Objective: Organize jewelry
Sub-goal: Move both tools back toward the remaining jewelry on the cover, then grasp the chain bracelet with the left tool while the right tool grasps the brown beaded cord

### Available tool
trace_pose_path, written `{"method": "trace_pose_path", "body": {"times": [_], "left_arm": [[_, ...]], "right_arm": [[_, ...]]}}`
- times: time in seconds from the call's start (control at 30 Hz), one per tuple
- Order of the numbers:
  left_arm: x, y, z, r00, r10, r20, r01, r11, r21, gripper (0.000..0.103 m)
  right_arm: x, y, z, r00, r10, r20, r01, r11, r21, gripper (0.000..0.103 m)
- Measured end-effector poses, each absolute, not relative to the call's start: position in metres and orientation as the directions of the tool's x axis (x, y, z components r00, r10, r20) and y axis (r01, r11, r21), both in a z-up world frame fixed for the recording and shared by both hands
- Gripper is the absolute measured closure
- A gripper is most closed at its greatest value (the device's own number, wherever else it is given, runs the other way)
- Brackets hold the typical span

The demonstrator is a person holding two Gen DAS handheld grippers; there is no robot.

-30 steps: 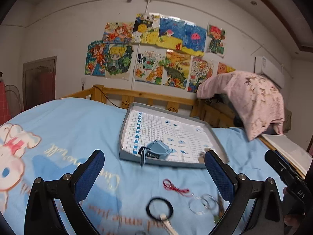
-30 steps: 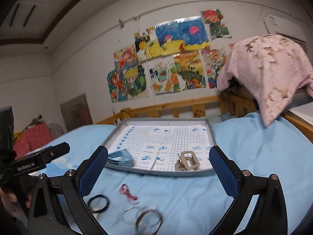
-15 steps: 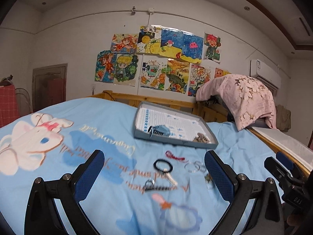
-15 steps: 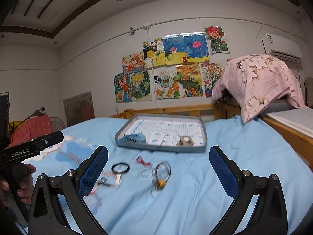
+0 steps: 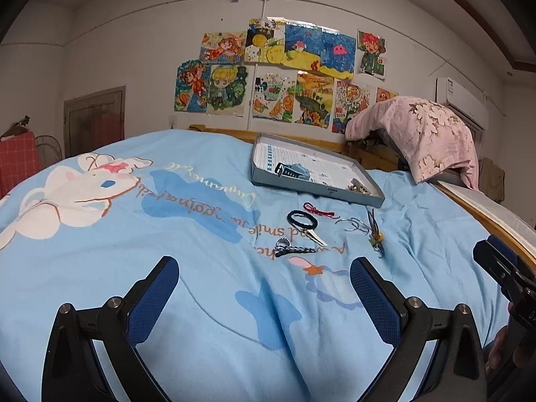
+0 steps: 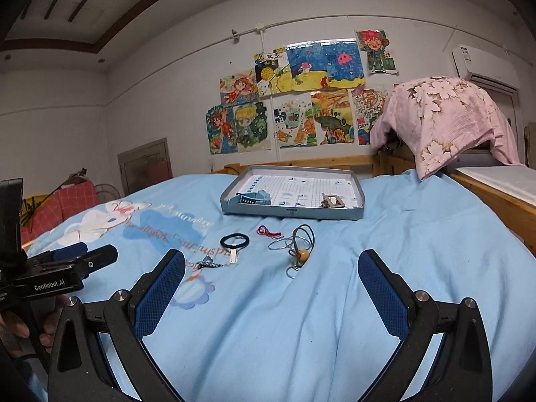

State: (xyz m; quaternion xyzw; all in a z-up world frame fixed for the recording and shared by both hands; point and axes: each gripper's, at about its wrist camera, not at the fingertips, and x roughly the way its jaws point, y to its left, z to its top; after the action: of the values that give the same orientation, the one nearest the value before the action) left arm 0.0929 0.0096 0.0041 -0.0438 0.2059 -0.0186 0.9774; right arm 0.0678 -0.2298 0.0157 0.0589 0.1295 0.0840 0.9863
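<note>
two jaws wide, nothing held yet

both my grippers hang low over the bed, left gripper [image 5: 264, 288] and right gripper [image 6: 271, 281], each with jaws spread wide and nothing between the blue pads. beyond them the jewelry lies loose on the blue bedspread [image 6: 418, 234]: a black hair tie [image 6: 235, 240] touching a pale clip [image 6: 233, 255], a dark barrette with a ring [image 6: 210, 263] nearest my left, a red cord [image 6: 268, 231], thin silver bangles [image 6: 280, 244], and a grey cord with an orange bead [image 6: 302, 255]. farther on sits the grey tray [image 6: 291, 212], already carrying a blue claw clip [image 6: 254, 198] and a beige clip [image 6: 331, 200].

i judge the job partly done, with the next pick still to choose. the bead cord lies closest to my right; i'd come down over it, jaws straddling the bead, and pinch lightly so no bedding is caught.

readable writing: "genrobot.ai" on the other gripper's body [image 6: 50, 286]. cursive lettering runs across the bedspread, upside down to me; i can make out "smile", the rest uncertainly.
</note>
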Motion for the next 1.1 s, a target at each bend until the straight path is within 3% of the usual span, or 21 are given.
{"method": "trace_pose_path", "body": {"times": [0.27, 0.6, 0.67, 0.77, 0.83, 0.93, 1.1], "left_arm": [[0.128, 0.007, 0.006, 0.897, -0.066, -0.437, 0.034, 0.996, -0.081, 0.000], [0.201, -0.005, -0.014, 0.848, -0.146, -0.509, 0.080, 0.986, -0.149, 0.000], [0.213, -0.011, -0.021, 0.834, -0.167, -0.526, 0.100, 0.983, -0.153, 0.003], [0.224, -0.019, -0.031, 0.805, -0.205, -0.556, 0.149, 0.978, -0.145, 0.018], [0.229, -0.024, -0.040, 0.781, -0.243, -0.575, 0.193, 0.970, -0.147, 0.028], [0.235, -0.028, -0.049, 0.755, -0.275, -0.595, 0.228, 0.961, -0.154, 0.031], [0.251, -0.027, -0.065, 0.710, -0.304, -0.635, 0.240, 0.953, -0.187, 0.039]], "right_arm": [[0.096, -0.234, 0.019, 0.938, 0.198, -0.284, -0.163, 0.976, 0.144, 0.001], [0.171, -0.244, 0.007, 0.911, 0.215, -0.351, -0.156, 0.969, 0.191, 0.002], [0.185, -0.242, 0.003, 0.910, 0.212, -0.357, -0.154, 0.971, 0.182, 0.011], [0.206, -0.239, -0.005, 0.895, 0.219, -0.388, -0.162, 0.971, 0.176, 0.029], [0.222, -0.240, -0.015, 0.873, 0.239, -0.424, -0.170, 0.966, 0.194, 0.033], [0.236, -0.241, -0.027, 0.842, 0.276, -0.464, -0.188, 0.955, 0.227, 0.044], [0.249, -0.229, -0.039, 0.806, 0.309, -0.505, -0.233, 0.950, 0.209, 0.053]]}}
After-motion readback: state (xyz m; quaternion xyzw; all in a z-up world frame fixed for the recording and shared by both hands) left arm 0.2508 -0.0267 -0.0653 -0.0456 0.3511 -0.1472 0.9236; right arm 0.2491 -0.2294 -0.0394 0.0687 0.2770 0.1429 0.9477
